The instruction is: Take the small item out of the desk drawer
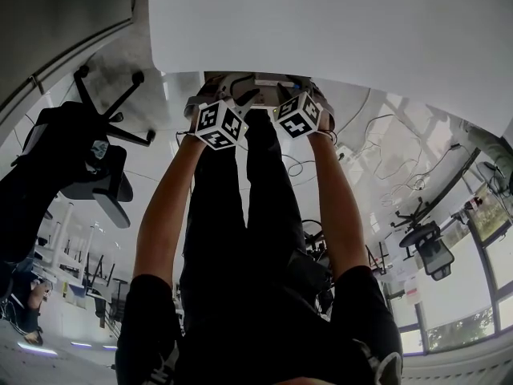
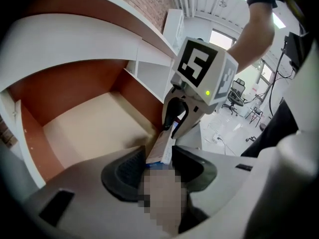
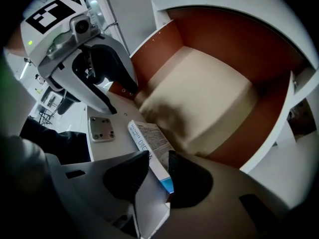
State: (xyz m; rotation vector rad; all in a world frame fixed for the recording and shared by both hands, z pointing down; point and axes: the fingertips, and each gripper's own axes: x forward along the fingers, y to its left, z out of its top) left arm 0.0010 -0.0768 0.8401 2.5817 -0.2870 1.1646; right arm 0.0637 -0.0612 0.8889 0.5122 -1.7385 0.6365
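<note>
Right gripper (image 3: 158, 157): jaws closed on a small box (image 3: 149, 139), with both dark pads (image 3: 127, 176) bearing on its narrow sides. The blue-marked end of the box sits in the right jaws.

Box orientation: the long axis runs from the right jaws up and to the left in the right gripper view, and the white printed end points toward the left gripper (image 2: 159, 157). The broad printed face is turned toward the right gripper's camera.

Left gripper: jaws narrowly apart and holding nothing. In the left gripper view the free end of the box lines up with the gap between the pads (image 2: 127, 171). In the right gripper view that end lies just beyond the left jaw tips, with a strip of white surface showing between them.

Box location: over a white panel (image 3: 99, 151) just beside the open drawer (image 3: 234, 39), not on the drawer's beige floor. It cannot be told whether the box rests on the panel. A small metal plate (image 3: 101, 129) with screws is fixed to the panel, just beside the box.

Drawer: pulled out, with reddish-brown walls and a beige floor.

Head view: both grippers are held close together at the edge of the white tabletop (image 1: 321, 22), and their marker cubes (image 1: 218, 124) sit side by side. The person's forearms (image 1: 164, 215) reach straight out to them. An office chair (image 1: 96, 167) stands well apart on the person's left
</note>
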